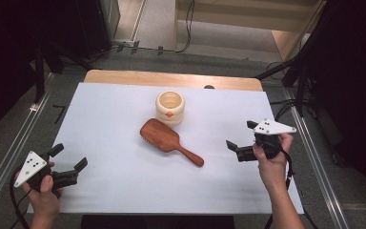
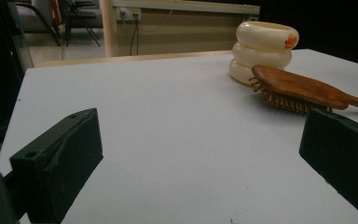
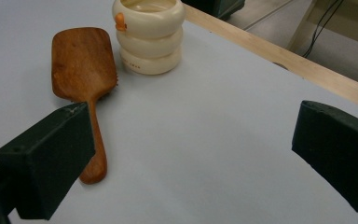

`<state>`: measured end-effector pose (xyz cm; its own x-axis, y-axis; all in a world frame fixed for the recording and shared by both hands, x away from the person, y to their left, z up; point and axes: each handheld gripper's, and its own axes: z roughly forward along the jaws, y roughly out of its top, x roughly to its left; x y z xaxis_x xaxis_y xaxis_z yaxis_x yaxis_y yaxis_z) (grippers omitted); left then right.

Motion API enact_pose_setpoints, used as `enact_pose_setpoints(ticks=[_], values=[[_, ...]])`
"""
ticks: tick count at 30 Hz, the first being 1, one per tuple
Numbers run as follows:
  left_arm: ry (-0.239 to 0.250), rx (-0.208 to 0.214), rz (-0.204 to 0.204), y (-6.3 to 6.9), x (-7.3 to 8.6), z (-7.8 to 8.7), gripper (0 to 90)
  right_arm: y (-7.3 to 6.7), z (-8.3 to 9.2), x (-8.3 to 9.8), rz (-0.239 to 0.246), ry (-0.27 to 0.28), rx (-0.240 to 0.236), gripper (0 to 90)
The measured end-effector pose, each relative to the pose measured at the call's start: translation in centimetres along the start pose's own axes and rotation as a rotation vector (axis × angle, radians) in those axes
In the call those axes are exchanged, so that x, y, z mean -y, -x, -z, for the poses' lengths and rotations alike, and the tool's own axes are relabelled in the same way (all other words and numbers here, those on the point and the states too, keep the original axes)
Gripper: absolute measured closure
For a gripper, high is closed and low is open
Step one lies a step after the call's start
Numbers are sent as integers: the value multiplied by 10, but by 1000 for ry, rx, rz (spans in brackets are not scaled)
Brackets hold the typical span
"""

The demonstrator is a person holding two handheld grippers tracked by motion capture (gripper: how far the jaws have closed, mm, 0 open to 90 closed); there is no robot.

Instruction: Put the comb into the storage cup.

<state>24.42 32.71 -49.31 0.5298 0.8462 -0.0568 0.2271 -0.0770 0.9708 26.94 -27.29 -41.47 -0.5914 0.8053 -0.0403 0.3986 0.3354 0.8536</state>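
Observation:
A wooden hairbrush lies bristles down in the middle of the white table top, its handle pointing to the front right. Just behind it stands a cream ribbed cup with a small orange knob on its side. My left gripper is held open near the front left corner, well away from both. My right gripper hovers open to the right of the brush handle. The left gripper view has the brush and cup ahead right of the open gripper. The right gripper view shows the brush, the cup and the open gripper.
A wooden strip runs along the table's far edge. Metal rails lie on the floor on both sides. Dark stands and cables crowd the back right. Bare white surface spreads around the brush and cup.

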Motion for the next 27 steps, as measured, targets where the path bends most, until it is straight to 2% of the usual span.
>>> enact_pose_setpoints(ticks=[16, 27], values=[[0, 3, -3, 0, 0, 0, 0, -6, -15, -18, 55, -66, -35, 0], [-1, 4, -4, 0, 0, 0, 0, -11, -28, -30, 64, -138, -64, 0]])
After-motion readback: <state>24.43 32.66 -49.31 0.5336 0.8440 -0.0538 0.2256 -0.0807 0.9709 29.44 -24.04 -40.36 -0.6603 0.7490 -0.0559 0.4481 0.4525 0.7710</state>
